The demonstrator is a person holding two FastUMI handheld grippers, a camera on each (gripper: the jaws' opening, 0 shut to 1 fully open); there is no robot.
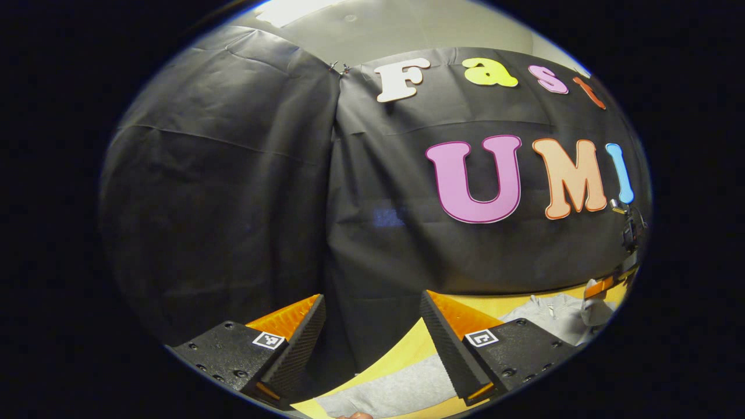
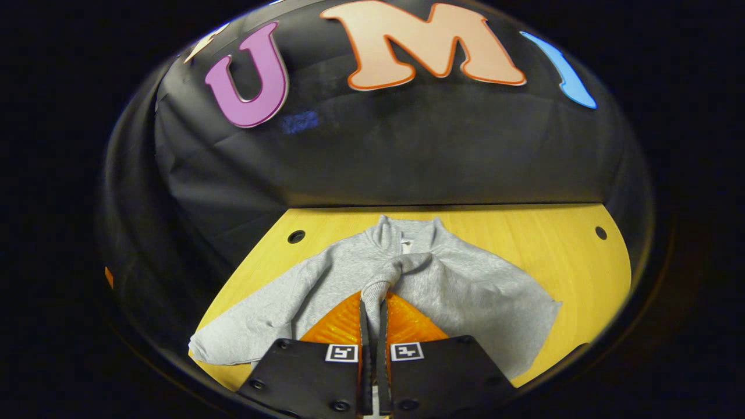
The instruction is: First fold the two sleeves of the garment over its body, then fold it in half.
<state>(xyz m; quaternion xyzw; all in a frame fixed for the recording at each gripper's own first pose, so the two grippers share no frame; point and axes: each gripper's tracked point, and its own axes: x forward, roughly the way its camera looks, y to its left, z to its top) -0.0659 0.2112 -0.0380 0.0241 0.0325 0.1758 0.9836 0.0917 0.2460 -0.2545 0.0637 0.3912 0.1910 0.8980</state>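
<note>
A grey sweatshirt (image 2: 465, 285) lies flat on the yellow table (image 2: 524, 238), collar toward the black wall. In the right gripper view my right gripper (image 2: 372, 305) is shut on one sleeve's cuff (image 2: 381, 282), which it holds over the middle of the body below the collar. The other sleeve (image 2: 244, 334) stretches out flat toward the lower left. In the left gripper view my left gripper (image 1: 372, 329) is open above the table edge with nothing between its fingers; grey sweatshirt fabric (image 1: 396, 390) lies just below it. The right gripper (image 1: 602, 288) appears far right, over the sweatshirt.
The black cloth wall rises right behind the table's far edge. Two small round holes (image 2: 296, 236) (image 2: 600, 233) sit in the tabletop near its far corners. Bare wood surrounds the sweatshirt on the right and behind it.
</note>
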